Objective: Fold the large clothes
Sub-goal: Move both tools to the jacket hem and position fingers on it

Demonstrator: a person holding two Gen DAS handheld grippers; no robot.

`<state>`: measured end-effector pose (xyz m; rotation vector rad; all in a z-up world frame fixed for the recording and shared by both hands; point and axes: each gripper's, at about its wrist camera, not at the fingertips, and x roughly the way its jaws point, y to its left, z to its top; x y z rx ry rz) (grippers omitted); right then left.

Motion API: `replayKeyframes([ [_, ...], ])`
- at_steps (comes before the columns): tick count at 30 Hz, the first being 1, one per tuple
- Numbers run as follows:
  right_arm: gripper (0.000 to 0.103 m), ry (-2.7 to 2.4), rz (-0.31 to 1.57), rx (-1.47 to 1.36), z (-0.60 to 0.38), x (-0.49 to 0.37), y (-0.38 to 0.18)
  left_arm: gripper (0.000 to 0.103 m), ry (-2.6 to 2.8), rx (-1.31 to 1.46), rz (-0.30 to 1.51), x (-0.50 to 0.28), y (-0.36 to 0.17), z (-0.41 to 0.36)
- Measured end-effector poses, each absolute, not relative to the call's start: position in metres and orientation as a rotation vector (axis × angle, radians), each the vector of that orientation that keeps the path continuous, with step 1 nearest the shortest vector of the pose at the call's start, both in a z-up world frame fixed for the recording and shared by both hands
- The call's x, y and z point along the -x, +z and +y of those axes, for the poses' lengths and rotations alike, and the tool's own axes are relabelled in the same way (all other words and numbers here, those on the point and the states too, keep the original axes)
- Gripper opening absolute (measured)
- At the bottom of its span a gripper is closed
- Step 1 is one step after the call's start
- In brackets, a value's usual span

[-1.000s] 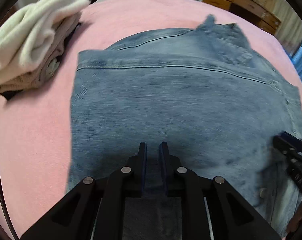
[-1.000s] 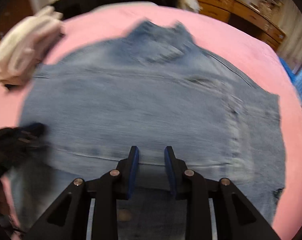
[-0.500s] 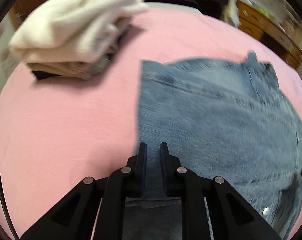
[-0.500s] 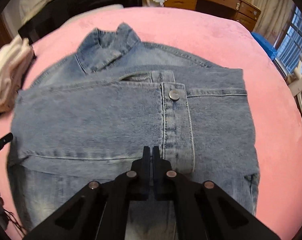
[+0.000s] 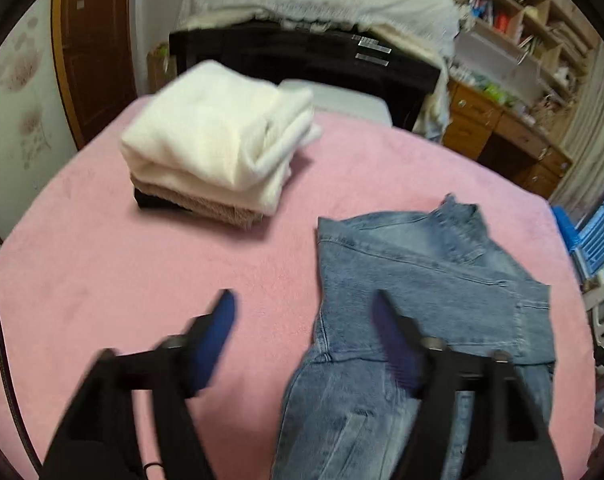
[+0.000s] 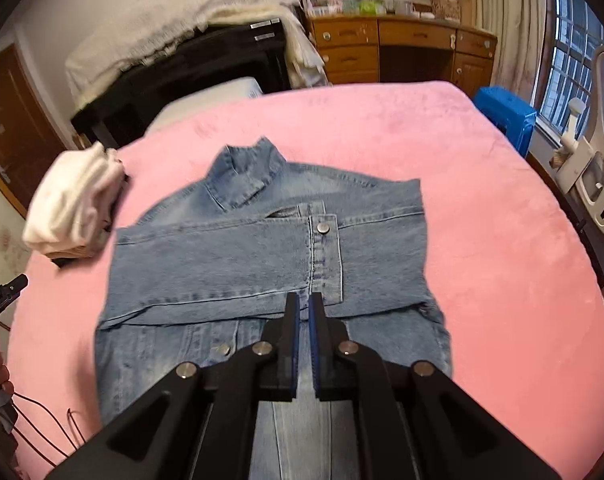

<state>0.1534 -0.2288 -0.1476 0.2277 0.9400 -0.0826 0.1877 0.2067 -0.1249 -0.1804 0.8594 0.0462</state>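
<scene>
A blue denim jacket (image 6: 261, 264) lies on the pink bed cover (image 6: 502, 240), its sleeves folded across the body and its collar at the far end. In the left wrist view the jacket (image 5: 422, 280) lies at the right. My left gripper (image 5: 304, 308) is open and empty above the jacket's left edge, one finger over the pink cover (image 5: 121, 288). My right gripper (image 6: 304, 308) is shut over the jacket's near middle, with denim showing under its fingers; I cannot tell whether it pinches the cloth.
A stack of folded white and beige clothes (image 5: 217, 160) sits on the cover at the far left, and also shows in the right wrist view (image 6: 73, 208). A black bench (image 6: 181, 76), a wooden desk (image 6: 402, 48) and a blue stool (image 6: 506, 116) stand beyond the bed.
My left gripper has let go of the denim, opened wide and lifted away to the left. My right gripper closed and has pulled back; the jacket now lies folded.
</scene>
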Motion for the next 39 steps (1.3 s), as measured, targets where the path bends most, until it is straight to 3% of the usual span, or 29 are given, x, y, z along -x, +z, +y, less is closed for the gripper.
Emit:
replayKeyframes([
  [5,0.016,-0.067,0.882,-0.207,-0.227,-0.111,-0.116,0.077,-0.018,0.092,0.842,-0.144,-0.093,0.198],
  [12,0.041,-0.043,0.813,-0.130,-0.207,-0.061,-0.085,0.084,-0.028,0.043,0.895,-0.090,-0.082,0.188],
  [18,0.049,-0.019,0.793,-0.051,-0.190,-0.033,-0.077,0.089,-0.054,0.049,0.936,-0.056,-0.089,0.178],
  [30,0.051,-0.064,0.774,-0.009,-0.198,0.010,-0.117,0.089,-0.039,0.048,0.976,-0.023,-0.152,0.173],
  [39,0.051,-0.066,1.018,-0.101,-0.239,0.001,-0.200,0.089,0.013,0.113,1.208,-0.033,-0.253,0.181],
])
